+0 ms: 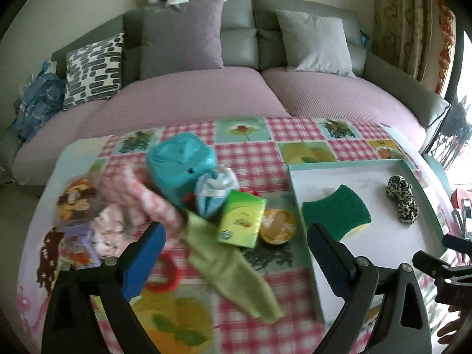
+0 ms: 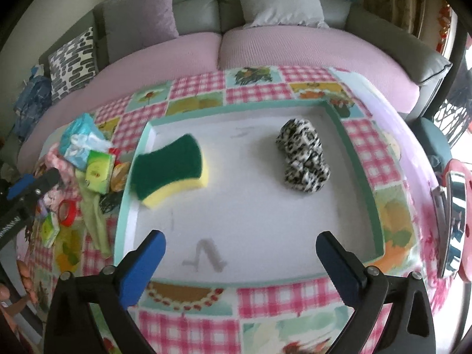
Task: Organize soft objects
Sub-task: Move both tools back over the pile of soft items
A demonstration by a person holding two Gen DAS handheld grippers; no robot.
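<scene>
A white tray with a teal rim (image 2: pixel 358 174) (image 1: pixel 345 163) lies on the table. In it are a green and yellow sponge (image 2: pixel 169 174) (image 1: pixel 336 211) and a leopard-print scrunchie (image 2: pixel 303 155) (image 1: pixel 402 197). Left of the tray lies a pile: a light green cloth (image 1: pixel 230 265) (image 2: pixel 94 215), a pink checked cloth (image 1: pixel 138 200), a blue pouch (image 1: pixel 180 165) and a blue and white cloth (image 1: pixel 214 190). My left gripper (image 1: pixel 233 253) is open and empty above the green cloth. My right gripper (image 2: pixel 240 262) is open and empty over the tray's near edge.
A green tissue pack (image 1: pixel 240 219), a round yellow tin (image 1: pixel 277 225) and a red tape ring (image 1: pixel 165 277) lie in the pile. A sofa (image 1: pixel 206 94) with cushions stands behind the table. A metal object (image 2: pixel 454 221) sits at the right table edge.
</scene>
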